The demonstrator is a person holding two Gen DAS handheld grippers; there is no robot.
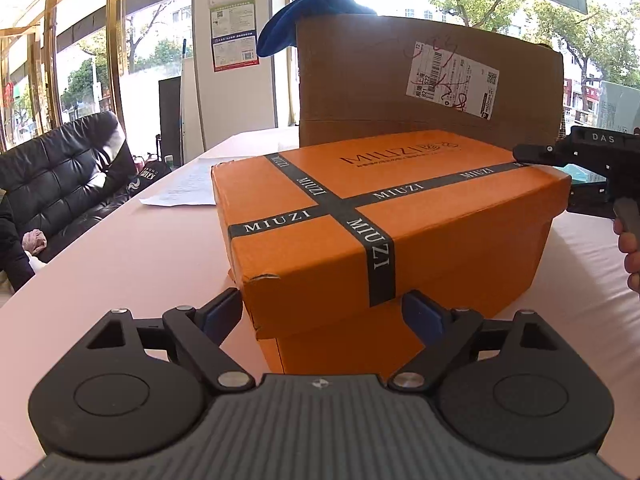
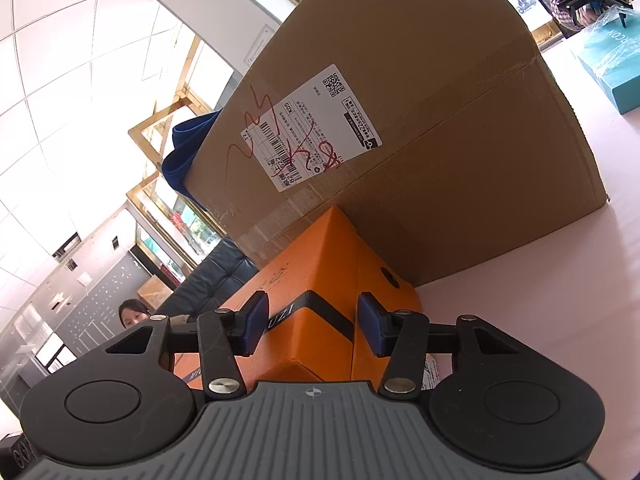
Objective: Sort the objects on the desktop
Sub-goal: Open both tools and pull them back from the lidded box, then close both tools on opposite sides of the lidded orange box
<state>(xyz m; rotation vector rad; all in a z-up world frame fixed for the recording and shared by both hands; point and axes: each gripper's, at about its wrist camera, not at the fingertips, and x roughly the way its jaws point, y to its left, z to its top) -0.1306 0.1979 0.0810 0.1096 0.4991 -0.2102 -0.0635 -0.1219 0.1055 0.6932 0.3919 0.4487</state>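
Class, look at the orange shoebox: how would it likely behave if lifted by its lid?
The orange shoebox is probably stiff card and light. Its lid sits raised above the base, so it may come off alone. The smooth surface could slip between the open left gripper fingers.

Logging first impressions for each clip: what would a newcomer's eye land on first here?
The orange MIUZI box, crossed by black branded tape, fills the middle of the pink table. The left gripper is open around its near corner and the right gripper is open at its far end. Right behind it stands a tall cardboard carton with a red-scribbled shipping label and a blue cloth on top.
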